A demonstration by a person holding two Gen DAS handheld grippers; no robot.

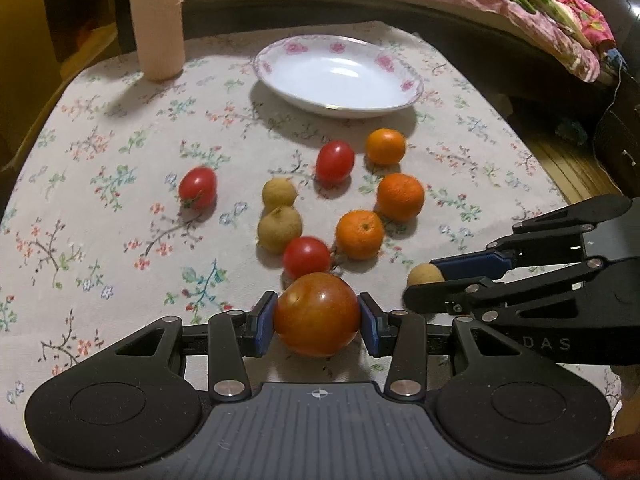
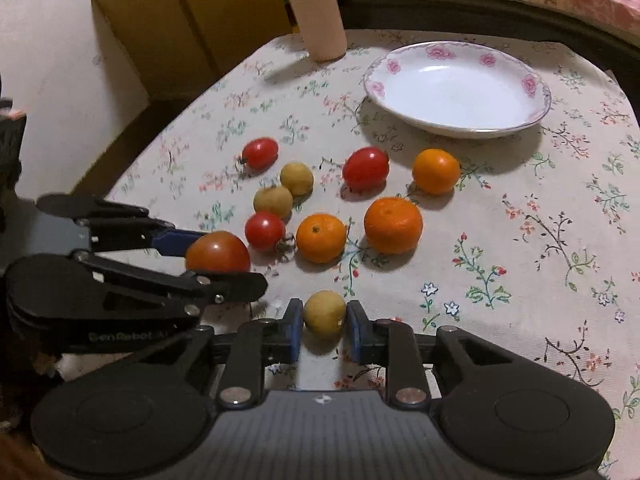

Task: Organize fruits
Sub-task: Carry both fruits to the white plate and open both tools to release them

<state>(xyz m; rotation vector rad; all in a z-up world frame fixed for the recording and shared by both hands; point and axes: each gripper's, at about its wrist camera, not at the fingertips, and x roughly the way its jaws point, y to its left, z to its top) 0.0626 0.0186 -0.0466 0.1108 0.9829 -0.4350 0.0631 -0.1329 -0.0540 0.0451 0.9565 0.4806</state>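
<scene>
Blue-padded fingers of the left gripper (image 1: 318,322) press both sides of a large reddish-orange tomato (image 1: 317,314), its pale stem scar turned up and toward the left pad. Fingers of the right gripper (image 2: 324,326) flank a small tan longan (image 2: 324,314); its left pad touches the fruit, while the right pad sits just beside it, so a firm grip cannot be confirmed. The longan is round, with no clear long axis.

Ahead of both fingertips lie three red cherry tomatoes, two more longans (image 1: 280,212) and three mandarins (image 1: 382,196) on a floral tablecloth (image 1: 100,240). The farthest-left cherry tomato (image 2: 260,153) lies with its long axis slanting up to the right. Beyond the fruit sits an empty rose-rimmed plate (image 2: 532,84) and a pink cylinder (image 1: 157,20).

Only the left wrist view shows bamboo matting at the far right; only the right shows a cardboard box (image 2: 180,20).
</scene>
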